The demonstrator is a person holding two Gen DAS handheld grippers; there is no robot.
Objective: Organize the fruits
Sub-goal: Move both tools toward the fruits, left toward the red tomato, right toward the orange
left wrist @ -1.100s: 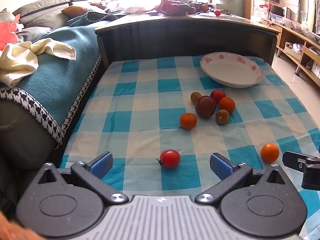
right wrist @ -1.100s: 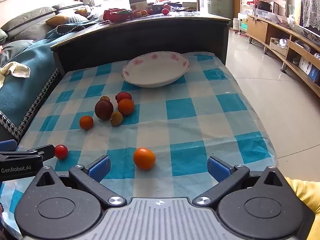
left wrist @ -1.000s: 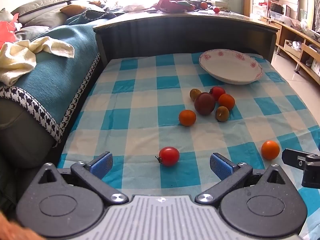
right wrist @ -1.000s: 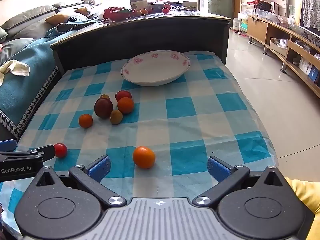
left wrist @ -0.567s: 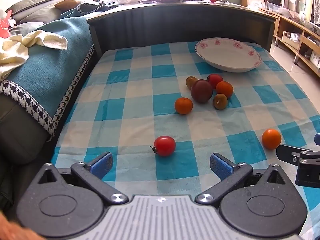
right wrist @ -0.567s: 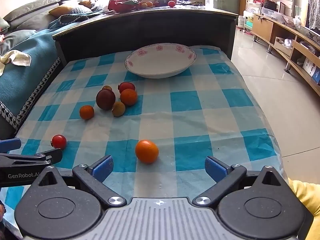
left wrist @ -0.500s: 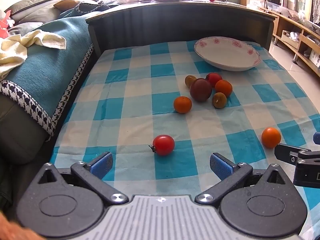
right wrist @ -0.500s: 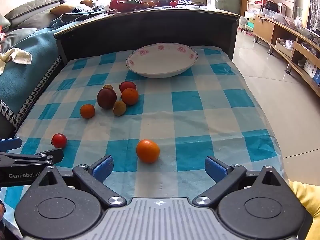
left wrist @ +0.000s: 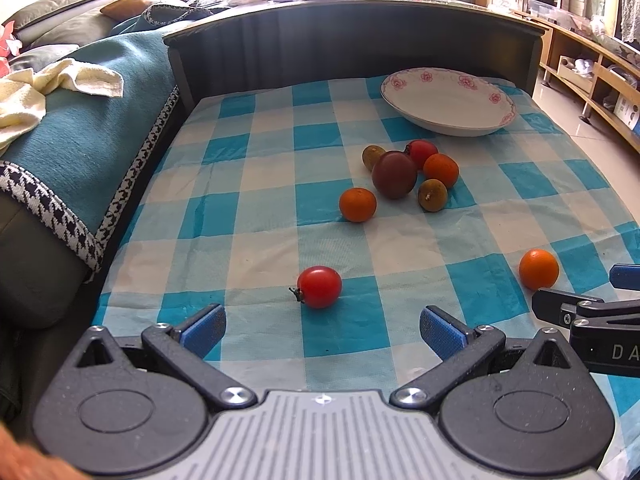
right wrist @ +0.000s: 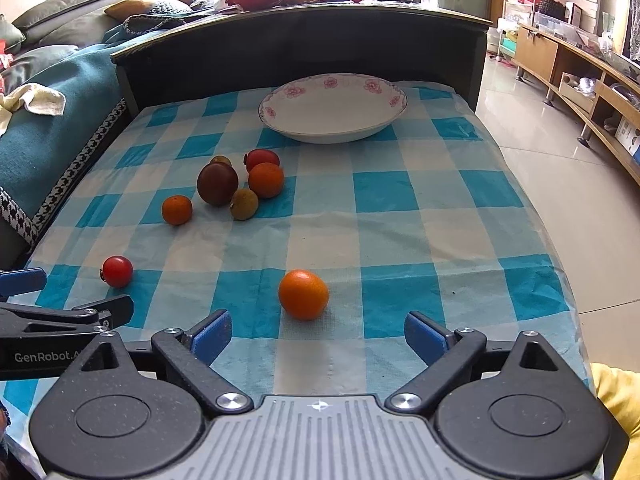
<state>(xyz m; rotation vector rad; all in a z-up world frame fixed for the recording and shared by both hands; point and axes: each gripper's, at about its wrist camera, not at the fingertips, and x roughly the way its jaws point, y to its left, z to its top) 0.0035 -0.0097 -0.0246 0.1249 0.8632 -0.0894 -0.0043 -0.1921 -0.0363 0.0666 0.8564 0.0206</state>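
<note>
I am holding the left gripper [left wrist: 322, 330] low over the near edge of the counter [left wrist: 272, 184], its jaws standing wide apart with nothing between them. A red cherry tomato [left wrist: 319, 286] is lying on the blue checked cloth just ahead of the blue pads [left wrist: 202, 330], roughly centred in the gap, its stem pointing left.

I am keeping the right gripper [right wrist: 318, 336] beside it at the same near edge, jaws also spread wide and gripping nothing. An orange fruit [right wrist: 303, 294] is sitting just in front of these jaws, slightly left of the middle of the opening. In the right wrist view the left gripper's finger is poking in from the left edge, close to the cherry tomato.

Further back, a cluster of fruit is resting mid-cloth: a dark purple plum [left wrist: 394, 174] with a red tomato [left wrist: 422, 153] and a second orange fruit [left wrist: 440, 169] touching behind and to its right, a brownish-green fruit [left wrist: 432, 195] just in front, and another brownish one [left wrist: 372, 156] half hidden on the left behind the plum. A third orange fruit [left wrist: 357, 204] is lying a little apart, to the front left of the plum.

The white bowl with pink flowers [right wrist: 332, 110] is sitting at the far side of the cloth, near the dark headboard-like panel [right wrist: 280, 48], with no fruit in it. A teal-covered sofa [left wrist: 72, 136] is running along the left side.
</note>
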